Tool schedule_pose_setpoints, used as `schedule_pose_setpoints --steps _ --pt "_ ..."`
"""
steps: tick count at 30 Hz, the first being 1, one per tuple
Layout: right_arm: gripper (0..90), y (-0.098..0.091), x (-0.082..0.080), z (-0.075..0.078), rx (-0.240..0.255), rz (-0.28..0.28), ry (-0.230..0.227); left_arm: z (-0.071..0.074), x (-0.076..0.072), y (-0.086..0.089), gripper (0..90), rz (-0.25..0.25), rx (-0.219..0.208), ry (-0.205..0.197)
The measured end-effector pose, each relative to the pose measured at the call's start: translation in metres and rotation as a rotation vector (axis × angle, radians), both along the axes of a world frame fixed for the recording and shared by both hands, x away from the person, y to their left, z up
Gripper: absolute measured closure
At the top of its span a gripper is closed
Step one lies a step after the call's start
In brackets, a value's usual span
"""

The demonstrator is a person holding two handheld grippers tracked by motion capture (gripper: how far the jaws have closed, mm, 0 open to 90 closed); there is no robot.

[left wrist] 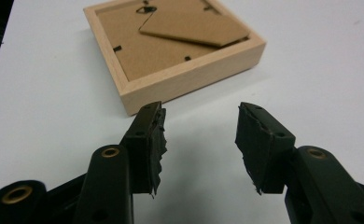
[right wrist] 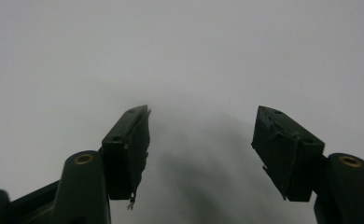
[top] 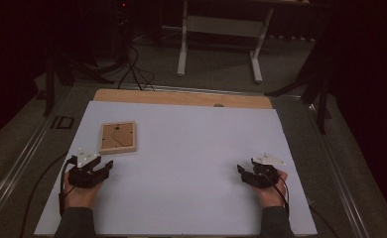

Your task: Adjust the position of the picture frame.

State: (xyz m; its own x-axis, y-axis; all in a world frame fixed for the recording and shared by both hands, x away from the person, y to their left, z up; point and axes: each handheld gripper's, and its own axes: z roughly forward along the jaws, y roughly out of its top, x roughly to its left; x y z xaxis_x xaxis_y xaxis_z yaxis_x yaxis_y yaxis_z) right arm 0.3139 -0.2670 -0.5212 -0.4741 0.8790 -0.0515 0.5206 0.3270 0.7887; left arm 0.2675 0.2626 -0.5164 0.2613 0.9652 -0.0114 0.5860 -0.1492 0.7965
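A small wooden picture frame [top: 117, 137] lies back-side up on the white table sheet [top: 191, 163], at the left. Its brown backing board with a folded stand faces upward [left wrist: 171, 42]. My left gripper [top: 98, 168] rests just in front of the frame, near its front corner; the jaws stand open with nothing between them [left wrist: 199, 121]. My right gripper [top: 245, 172] sits at the right side of the sheet, far from the frame. Its jaws are open over bare white surface [right wrist: 201, 121]. A hand holds each gripper from below.
A strip of wooden tabletop [top: 181, 97] shows beyond the sheet's far edge. A white table stand [top: 221, 44] and cables [top: 132, 69] are on the dark floor behind. Metal rails [top: 18, 163] run along both sides of the table.
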Motion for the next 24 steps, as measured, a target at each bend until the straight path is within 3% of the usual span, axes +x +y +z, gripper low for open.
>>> schedule_pose_setpoints --steps 2,6,14,24 --pt "36.9 0.002 -0.002 0.003 0.002 0.005 -0.012 0.003 -0.002 0.003 50.6 0.006 -0.011 -0.011" --pt "38.6 0.004 -0.004 0.007 -0.011 0.003 -0.046 0.009 -0.004 0.004 50.6 0.011 0.007 -0.033" --pt "39.1 0.003 -0.007 0.011 0.006 0.003 -0.065 0.014 -0.006 0.006 55.6 0.005 -0.011 -0.066" --pt "39.2 0.003 -0.009 0.013 0.016 0.007 -0.084 0.012 -0.004 0.010 56.7 0.027 -0.044 -0.044"
